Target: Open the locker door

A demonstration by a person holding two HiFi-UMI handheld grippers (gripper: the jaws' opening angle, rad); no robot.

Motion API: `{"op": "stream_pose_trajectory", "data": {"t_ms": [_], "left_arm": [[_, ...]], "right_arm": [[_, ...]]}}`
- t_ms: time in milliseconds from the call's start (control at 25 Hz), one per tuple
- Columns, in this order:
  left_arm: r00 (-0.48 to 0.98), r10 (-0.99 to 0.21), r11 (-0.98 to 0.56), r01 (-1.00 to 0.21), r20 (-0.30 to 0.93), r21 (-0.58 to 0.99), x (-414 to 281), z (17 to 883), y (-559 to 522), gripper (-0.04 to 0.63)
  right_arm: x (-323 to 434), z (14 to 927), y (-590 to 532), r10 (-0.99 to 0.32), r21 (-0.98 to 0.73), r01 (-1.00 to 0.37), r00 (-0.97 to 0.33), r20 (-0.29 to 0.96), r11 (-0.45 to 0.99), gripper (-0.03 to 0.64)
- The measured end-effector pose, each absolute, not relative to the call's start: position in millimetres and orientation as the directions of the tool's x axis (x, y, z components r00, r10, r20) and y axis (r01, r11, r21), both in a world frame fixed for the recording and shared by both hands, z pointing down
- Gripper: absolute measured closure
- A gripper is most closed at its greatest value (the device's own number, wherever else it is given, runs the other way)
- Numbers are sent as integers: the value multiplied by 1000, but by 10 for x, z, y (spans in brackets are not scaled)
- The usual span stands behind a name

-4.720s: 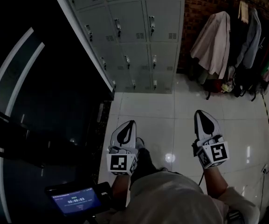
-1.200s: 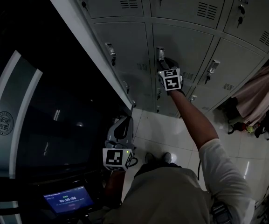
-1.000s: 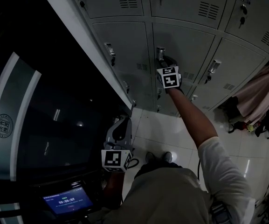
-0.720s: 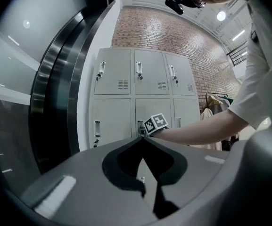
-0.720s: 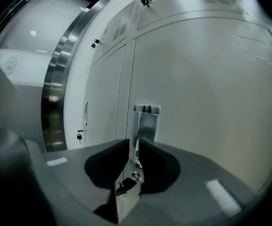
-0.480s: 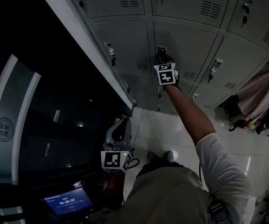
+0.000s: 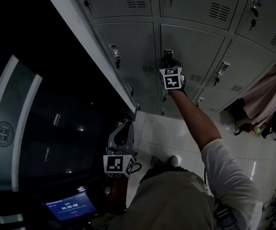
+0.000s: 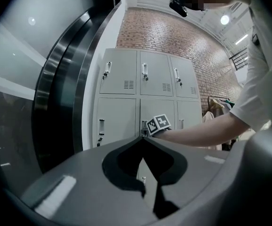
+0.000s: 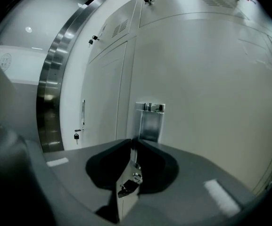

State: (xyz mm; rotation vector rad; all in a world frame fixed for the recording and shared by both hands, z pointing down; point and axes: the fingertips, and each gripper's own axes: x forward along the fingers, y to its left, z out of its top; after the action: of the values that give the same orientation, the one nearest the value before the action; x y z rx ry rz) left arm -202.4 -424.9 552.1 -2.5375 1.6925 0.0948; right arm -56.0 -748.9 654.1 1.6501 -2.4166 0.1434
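You're closing your right gripper's [image 9: 132, 144] jaws on the thin locker handle [image 9: 150, 121] at frame centre — gripping this shallowly, you're risking slipping off.

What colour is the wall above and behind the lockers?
The brick wall is reddish brown, in a regular brick pattern. The left gripper view shows it best.

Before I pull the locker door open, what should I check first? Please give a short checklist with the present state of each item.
1. Handle between the right gripper jaws: ok, the jaws are closing on it.
2. Grip firm enough to pull: cannot tell.
3. Locker door unlocked: cannot tell.
4. Left gripper out of the way: ok, it hangs low, jaws together, empty.
5. Neighbouring doors shut and not blocking: ok.
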Motion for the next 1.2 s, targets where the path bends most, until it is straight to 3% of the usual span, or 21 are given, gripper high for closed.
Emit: {"op": "stream_pose_trajectory", "data": {"t_ms": [760,1200], "left_arm": [[426,-898,-425,-904,-113,-30,-1800,5424,-4292,528],[460,-880,-457,-888,-117,-50,-1596,5338,-4330,528]], "right_arm": [[-549,6446,-6513,-868,82,-867,-480,128,491,557],[-165,6334,-5660,-815,85,-810,-578,52,580,558]]}}
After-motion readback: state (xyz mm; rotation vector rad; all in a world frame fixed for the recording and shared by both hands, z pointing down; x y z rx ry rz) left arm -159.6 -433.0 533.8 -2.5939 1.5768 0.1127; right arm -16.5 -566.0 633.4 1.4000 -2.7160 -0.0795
